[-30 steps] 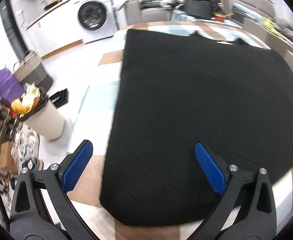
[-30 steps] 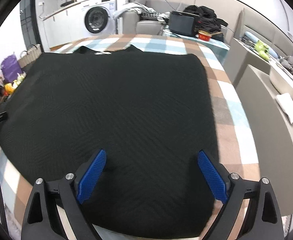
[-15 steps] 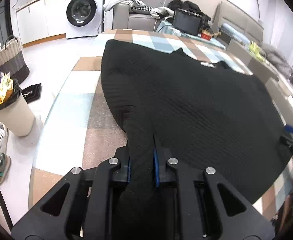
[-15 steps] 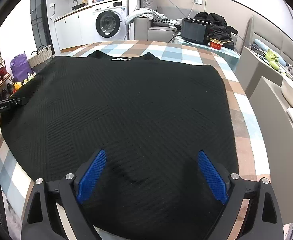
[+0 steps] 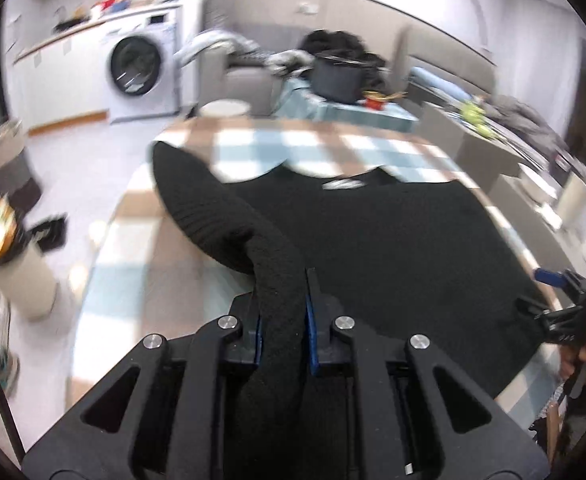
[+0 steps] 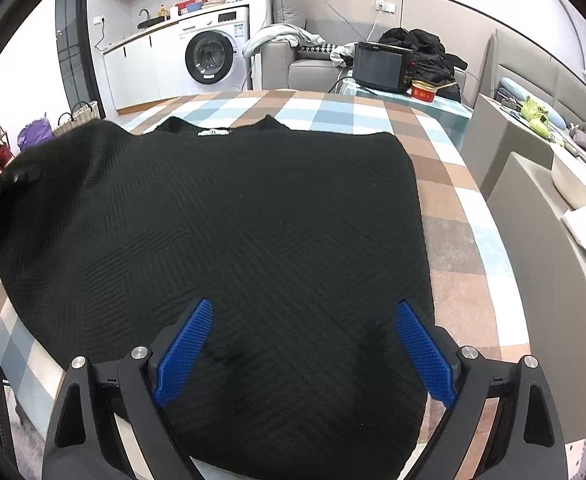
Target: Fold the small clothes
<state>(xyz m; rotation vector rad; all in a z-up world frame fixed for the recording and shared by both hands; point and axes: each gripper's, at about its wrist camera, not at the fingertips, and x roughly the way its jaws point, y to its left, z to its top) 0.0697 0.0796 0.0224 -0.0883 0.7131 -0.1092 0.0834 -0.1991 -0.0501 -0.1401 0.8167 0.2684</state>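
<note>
Checked surface point(image 6: 445, 168): covered by a cloth in brown, blue and white squares. It fills most of the right wrist view.

Black knit sweater point(image 6: 253, 220): lies spread flat on the surface, neckline and white label toward the far side. Its left edge is raised clear of the cloth into a rolled ridge, which shows in the left wrist view point(image 5: 221, 216); the rest lies flat.

Left tool point(image 5: 283, 320): clamped on that raised edge of the sweater. The knit fills the gap between the blue pads. The picture is blurred.

Right tool point(image 6: 305, 344): jaws spread wide, blue pads well apart, poised over the near hem of the sweater at its right corner. Nothing is pinched between them; contact with the fabric cannot be judged.

Washing machine point(image 6: 213, 60): stands beyond the far end of the surface.
</note>
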